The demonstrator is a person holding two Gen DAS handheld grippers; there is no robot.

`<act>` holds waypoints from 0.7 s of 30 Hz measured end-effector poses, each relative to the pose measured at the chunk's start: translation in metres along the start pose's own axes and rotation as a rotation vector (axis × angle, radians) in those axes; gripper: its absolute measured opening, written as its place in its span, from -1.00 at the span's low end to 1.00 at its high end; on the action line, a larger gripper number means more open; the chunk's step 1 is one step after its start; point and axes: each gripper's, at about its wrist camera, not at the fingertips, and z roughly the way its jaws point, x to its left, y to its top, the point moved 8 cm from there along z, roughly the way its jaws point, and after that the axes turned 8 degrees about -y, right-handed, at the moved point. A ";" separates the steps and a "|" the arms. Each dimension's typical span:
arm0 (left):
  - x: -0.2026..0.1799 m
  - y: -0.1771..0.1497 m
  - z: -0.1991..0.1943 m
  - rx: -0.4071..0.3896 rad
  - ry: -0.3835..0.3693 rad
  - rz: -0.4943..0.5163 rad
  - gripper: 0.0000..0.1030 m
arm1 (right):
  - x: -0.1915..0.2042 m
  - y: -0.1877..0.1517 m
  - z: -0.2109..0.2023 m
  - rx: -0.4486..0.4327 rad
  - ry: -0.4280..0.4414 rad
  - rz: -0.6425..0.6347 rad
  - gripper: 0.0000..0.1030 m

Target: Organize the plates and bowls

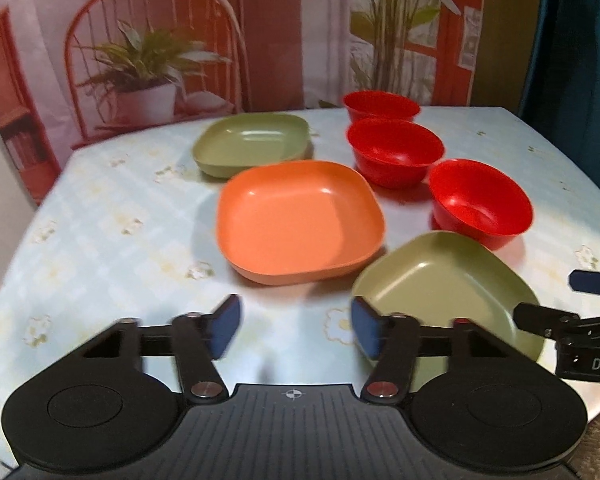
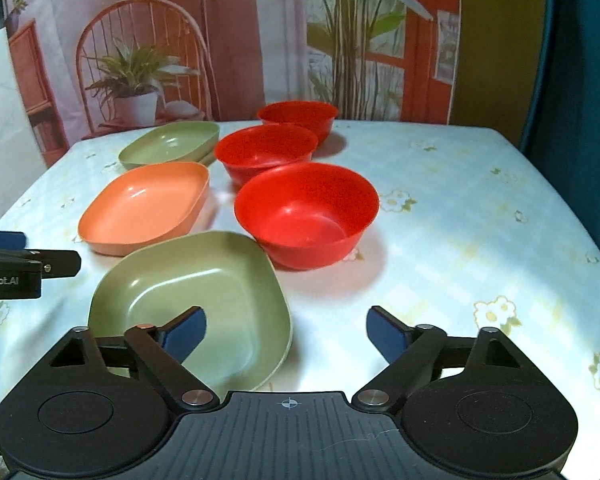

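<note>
Right now both tongs, the left gripper (image 1: 296,330) and right gripper (image 2: 286,336), stand open, holding nothing. Beside the orange plate (image 1: 298,222), green plates and three red bowls (image 2: 306,214) sit upright, all empty.

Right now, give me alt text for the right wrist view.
Open right gripper hangs over the near green plate on a floral tablecloth. Beyond sit an orange plate, a far green plate and three red bowls.

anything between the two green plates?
Yes: the orange plate sits between the near green plate and the far green plate. Clearest in the left wrist view.
</note>
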 end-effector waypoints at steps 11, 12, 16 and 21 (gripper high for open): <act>-0.017 -0.011 0.023 0.066 -0.127 -0.004 -0.40 | -0.004 -0.014 0.007 0.074 0.027 0.052 0.10; -0.016 -0.012 0.027 0.073 -0.129 -0.014 -0.41 | -0.004 -0.014 0.008 0.075 0.030 0.055 0.09; -0.013 -0.015 0.038 0.089 -0.150 -0.053 -0.43 | -0.006 -0.012 0.012 0.082 0.038 0.062 -0.15; -0.019 -0.018 0.047 0.105 -0.179 -0.047 -0.61 | -0.007 -0.009 0.020 0.089 0.054 0.063 -0.47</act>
